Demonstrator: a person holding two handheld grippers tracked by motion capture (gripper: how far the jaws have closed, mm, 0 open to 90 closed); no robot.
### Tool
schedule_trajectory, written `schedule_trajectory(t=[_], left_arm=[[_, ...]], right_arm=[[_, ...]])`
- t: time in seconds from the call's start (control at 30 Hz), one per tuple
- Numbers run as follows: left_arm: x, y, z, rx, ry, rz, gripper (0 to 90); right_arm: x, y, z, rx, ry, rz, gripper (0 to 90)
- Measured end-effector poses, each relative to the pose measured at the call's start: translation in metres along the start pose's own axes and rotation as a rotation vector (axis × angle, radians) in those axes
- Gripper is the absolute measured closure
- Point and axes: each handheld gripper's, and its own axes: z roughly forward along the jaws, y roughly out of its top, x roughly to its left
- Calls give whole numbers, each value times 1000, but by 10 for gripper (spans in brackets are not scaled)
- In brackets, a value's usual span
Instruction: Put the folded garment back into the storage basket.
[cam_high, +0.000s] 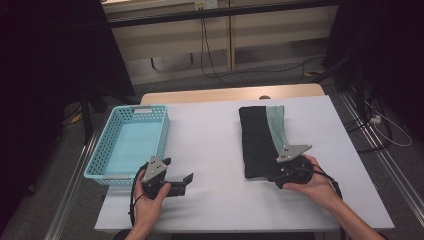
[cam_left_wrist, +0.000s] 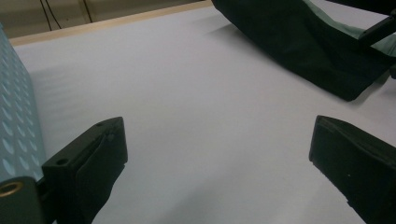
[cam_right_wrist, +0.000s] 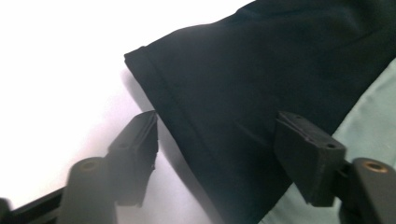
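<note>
White tabletop stretches before us, a light blue basket at its left side. We see the folded black cloth, pale green along one edge, lying flat at the right. Our right gripper sits at its near end, jaws spread astride the hem. Our left gripper rests beside the basket, jaws wide apart over bare table

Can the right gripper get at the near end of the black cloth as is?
Probably yes. The right gripper stands open at the near hem of the black cloth, one jaw over bare table, the other over fabric, with nothing between.
</note>
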Motion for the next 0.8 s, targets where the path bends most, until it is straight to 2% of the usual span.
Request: schedule_trajectory(t=[0.1, 0.17, 0.33, 0.53, 0.8], left_arm=[[2, -1, 0, -6, 4, -6, 44], [2, 0, 0, -5, 4, -8, 43], [1, 0, -1, -7, 1, -6, 43], [2, -1, -1, -6, 0, -7, 43], [2, 0, -1, -6, 0, -6, 44]], right_arm=[[0, 1, -1, -9, 8, -7, 377], [1, 0, 1, 6, 14, -11, 391], [2, -2, 10, 48, 21, -35, 353], [0, -1, 14, 62, 34, -45, 356], [-3, 2, 16, 72, 48, -39, 467]])
